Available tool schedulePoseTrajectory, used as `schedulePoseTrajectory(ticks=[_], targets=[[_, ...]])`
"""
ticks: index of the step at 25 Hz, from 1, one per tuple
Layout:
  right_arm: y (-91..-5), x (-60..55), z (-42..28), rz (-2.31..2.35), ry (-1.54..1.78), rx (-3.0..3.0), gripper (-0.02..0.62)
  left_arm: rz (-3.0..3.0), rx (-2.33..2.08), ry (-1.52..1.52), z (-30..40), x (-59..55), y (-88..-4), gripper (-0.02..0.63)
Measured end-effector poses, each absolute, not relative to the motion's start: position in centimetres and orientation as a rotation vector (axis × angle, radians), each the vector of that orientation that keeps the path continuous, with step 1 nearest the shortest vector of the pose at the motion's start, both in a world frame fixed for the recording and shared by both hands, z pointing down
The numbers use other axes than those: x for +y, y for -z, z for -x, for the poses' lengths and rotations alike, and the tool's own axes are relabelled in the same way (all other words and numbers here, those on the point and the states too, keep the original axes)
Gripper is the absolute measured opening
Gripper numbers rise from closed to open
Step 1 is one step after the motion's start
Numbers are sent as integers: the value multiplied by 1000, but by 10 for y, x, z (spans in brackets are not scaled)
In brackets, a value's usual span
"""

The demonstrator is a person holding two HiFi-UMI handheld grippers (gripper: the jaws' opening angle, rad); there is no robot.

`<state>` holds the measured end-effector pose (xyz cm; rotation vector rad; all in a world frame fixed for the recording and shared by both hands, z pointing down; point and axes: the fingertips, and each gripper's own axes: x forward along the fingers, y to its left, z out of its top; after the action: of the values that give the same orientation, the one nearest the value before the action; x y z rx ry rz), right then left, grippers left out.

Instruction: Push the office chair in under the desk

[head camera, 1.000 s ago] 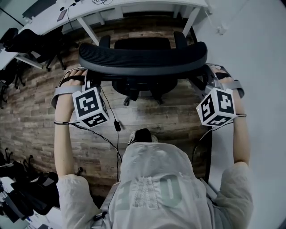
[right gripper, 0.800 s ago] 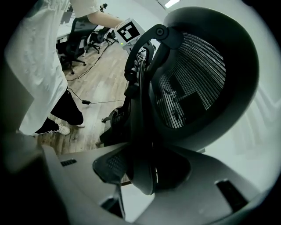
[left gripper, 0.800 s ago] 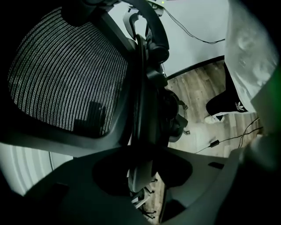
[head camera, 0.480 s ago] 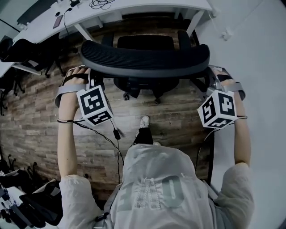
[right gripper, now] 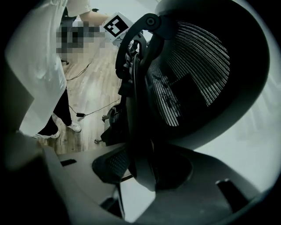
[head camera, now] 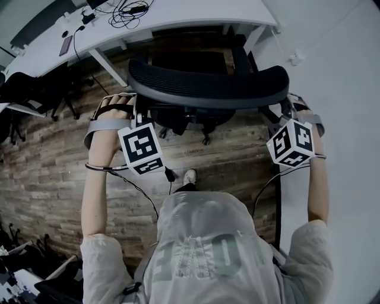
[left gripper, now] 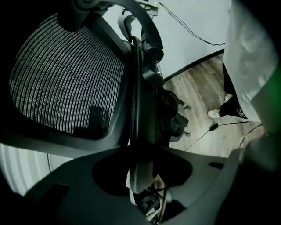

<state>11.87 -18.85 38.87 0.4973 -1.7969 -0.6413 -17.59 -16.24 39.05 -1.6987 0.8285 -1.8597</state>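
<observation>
The black mesh office chair (head camera: 208,88) faces the white desk (head camera: 178,15), and its seat and armrests sit partly under the desk's edge. My left gripper (head camera: 135,110) clasps the left edge of the backrest. The backrest's frame (left gripper: 142,132) runs between that gripper's jaws, beside the mesh (left gripper: 66,83). My right gripper (head camera: 284,107) clasps the right edge. Its jaws are opening slightly, with the backrest's frame (right gripper: 140,132) still between them and the mesh (right gripper: 193,57) beside it. The wheeled base (head camera: 196,122) shows below the backrest.
Cables (head camera: 127,9) and a phone (head camera: 65,44) lie on the desk. A slanted desk leg (head camera: 110,66) stands left of the chair and a white wall (head camera: 344,71) is close on the right. Other dark chairs (head camera: 35,95) stand at the left. A cable (head camera: 169,175) trails across the wooden floor.
The chair has rolled forward towards the desk, and its seat has slid further under the desk's edge. Both grippers have followed it on the backrest. The person has stepped forward.
</observation>
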Motion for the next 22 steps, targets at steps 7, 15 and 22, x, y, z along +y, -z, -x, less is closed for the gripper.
schedulePoseTrajectory(ticks=[7, 15, 22], targets=[[-387, -253, -132, -548, 623, -1798, 169, 1728, 780, 1834, 159, -215, -390, 158], [-389, -321, -141, -508, 683, -1823, 169, 1690, 822, 1903, 150, -280, -393, 156], [-386, -379, -140, -473, 728, -1856, 169, 1662, 874, 1997, 151, -334, -393, 156]])
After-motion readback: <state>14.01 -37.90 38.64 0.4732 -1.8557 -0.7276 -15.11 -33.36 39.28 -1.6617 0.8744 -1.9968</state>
